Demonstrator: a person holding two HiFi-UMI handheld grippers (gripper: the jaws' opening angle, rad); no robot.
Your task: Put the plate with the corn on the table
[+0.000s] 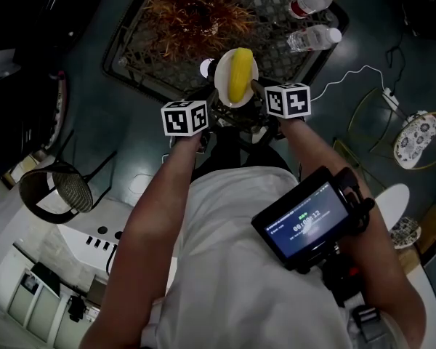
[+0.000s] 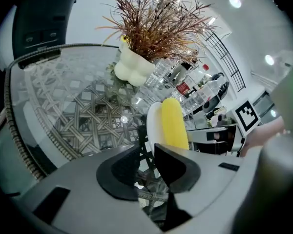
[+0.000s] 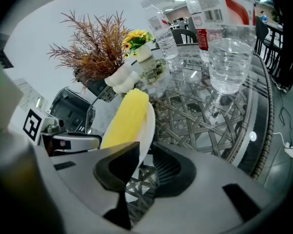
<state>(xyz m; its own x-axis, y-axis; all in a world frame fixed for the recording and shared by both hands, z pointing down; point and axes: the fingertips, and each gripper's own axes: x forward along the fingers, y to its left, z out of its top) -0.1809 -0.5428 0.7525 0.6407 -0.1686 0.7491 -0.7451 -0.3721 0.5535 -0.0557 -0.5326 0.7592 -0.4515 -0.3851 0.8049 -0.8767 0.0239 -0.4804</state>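
Observation:
A white plate carrying a yellow corn cob is held in the air over the near edge of the glass-topped wicker table. My left gripper is shut on the plate's left rim and my right gripper on its right rim. In the left gripper view the plate and corn rise just beyond the jaws of the left gripper. The right gripper view shows the plate tilted, with the corn on it, its rim running into the right gripper.
On the table stand a white vase of dried brown plants and two water bottles. A white cable and power strip lie on the floor at right, near a round gold-framed stand. A black chair is at left.

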